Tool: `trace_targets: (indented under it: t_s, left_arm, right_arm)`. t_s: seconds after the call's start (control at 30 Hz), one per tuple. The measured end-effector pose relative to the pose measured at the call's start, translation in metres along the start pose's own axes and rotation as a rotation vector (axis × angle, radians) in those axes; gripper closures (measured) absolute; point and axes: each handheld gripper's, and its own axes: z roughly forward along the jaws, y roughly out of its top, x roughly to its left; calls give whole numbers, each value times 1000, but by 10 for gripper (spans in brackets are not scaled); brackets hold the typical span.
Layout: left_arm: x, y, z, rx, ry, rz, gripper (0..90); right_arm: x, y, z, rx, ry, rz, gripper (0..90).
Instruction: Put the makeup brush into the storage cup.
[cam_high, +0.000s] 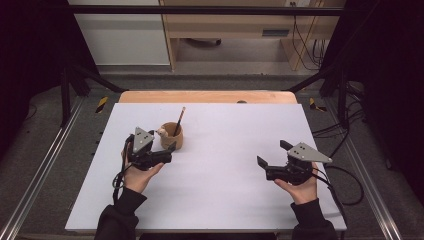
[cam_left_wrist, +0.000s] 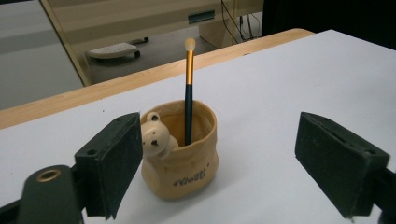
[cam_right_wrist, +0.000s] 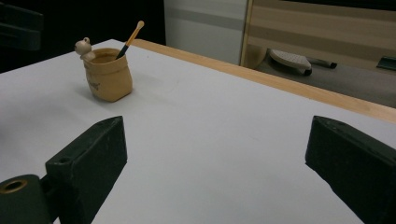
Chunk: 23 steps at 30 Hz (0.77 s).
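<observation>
A tan sack-shaped pot (cam_left_wrist: 180, 158) with a bear figure holds a brush (cam_left_wrist: 188, 93); its lettering is unreadable. Left gripper (cam_left_wrist: 219, 163) and right gripper (cam_right_wrist: 215, 172) both gape.

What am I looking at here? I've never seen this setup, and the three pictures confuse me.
A person at a table holds a two-jaw tool in each hand: the left hand-held gripper and the right hand-held gripper. The high view looks down from above; the two gripper views look along each tool's black jaws. On the white table stands a tan bear-decorated pot with a brush upright in it. Both grippers are open and hold nothing; the left one's jaws are close by the pot.
</observation>
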Motion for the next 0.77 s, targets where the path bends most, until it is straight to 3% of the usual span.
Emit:
trace_targets:
  t_s: [0.17, 0.4, 0.6, 0.77]
  left_arm:
    - [5, -8, -21, 0, -24, -21, 89]
    - [14, -22, -44, -8, -13, -35, 77]
    - [20, -34, -50, -16, 5, -49, 86]
    - [21, -43, -53, 6, 4, -49, 79]
  right_arm:
    - [-2, -1, -4, -1, -10, 0, 57]
    - [-4, -2, -9, -2, -27, -3, 54]
    - [-4, -2, -12, -9, -31, 7, 54]
    - [-7, -5, -15, -13, -32, 27, 56]
